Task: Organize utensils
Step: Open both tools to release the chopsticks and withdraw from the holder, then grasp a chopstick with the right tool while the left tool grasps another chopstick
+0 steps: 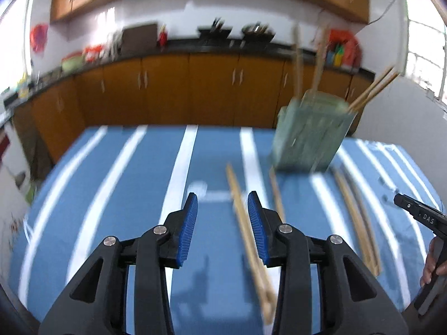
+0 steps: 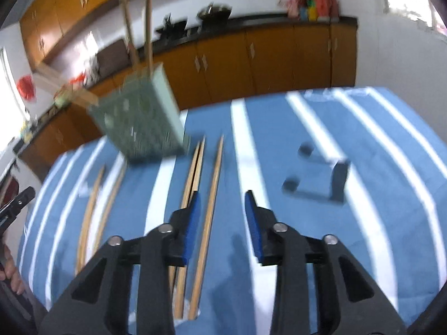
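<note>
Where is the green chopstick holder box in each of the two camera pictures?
Left wrist view: the green chopstick holder stands upper right of centre, at the far side of the striped tablecloth.
Right wrist view: the holder is upper left of centre, looking tilted.
Shared landmark: the orange cabinets run behind the table in both views.
</note>
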A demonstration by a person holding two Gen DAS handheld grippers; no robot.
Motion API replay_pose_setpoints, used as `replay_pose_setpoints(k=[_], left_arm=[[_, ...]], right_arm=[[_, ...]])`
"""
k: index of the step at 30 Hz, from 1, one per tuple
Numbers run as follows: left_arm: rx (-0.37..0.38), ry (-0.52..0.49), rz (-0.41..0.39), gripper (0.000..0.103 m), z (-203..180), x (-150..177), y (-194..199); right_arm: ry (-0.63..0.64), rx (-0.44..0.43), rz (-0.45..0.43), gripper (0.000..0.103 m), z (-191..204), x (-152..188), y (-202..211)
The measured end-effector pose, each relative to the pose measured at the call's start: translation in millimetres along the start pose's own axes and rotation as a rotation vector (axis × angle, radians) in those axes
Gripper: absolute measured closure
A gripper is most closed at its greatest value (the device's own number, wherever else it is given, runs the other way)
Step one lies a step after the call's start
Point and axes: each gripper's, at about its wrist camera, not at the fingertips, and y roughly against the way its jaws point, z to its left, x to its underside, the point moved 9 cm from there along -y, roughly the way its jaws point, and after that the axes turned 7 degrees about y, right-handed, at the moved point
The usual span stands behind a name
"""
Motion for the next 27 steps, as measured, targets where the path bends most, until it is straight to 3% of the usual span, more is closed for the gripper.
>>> replay_pose_setpoints(k=[8, 11, 16, 22, 27], left_arm=[[0.006, 0.074, 0.088, 0.064, 20, 41, -18], [0.03, 0.07, 0.1, 0.064, 15, 45, -20], [0.072, 0.054, 0.136, 0.065, -1, 55, -25], [0.088, 0.019, 0.189, 0.075, -18, 70, -37], [0.058, -0.016, 0.227, 0.08, -23, 80, -48]], right_arm=[[0.069, 0.018, 0.135, 0.091, 23, 35, -40], [0.079, 0.065, 0.12, 0.095, 16, 36, -40], [-0.014, 0.144, 0.11, 0.095, -20, 31, -39], [-0.007, 0.156, 0.105, 0.095, -26, 32, -36], [-0.001, 0.156, 0.104, 0.095, -25, 31, -37]])
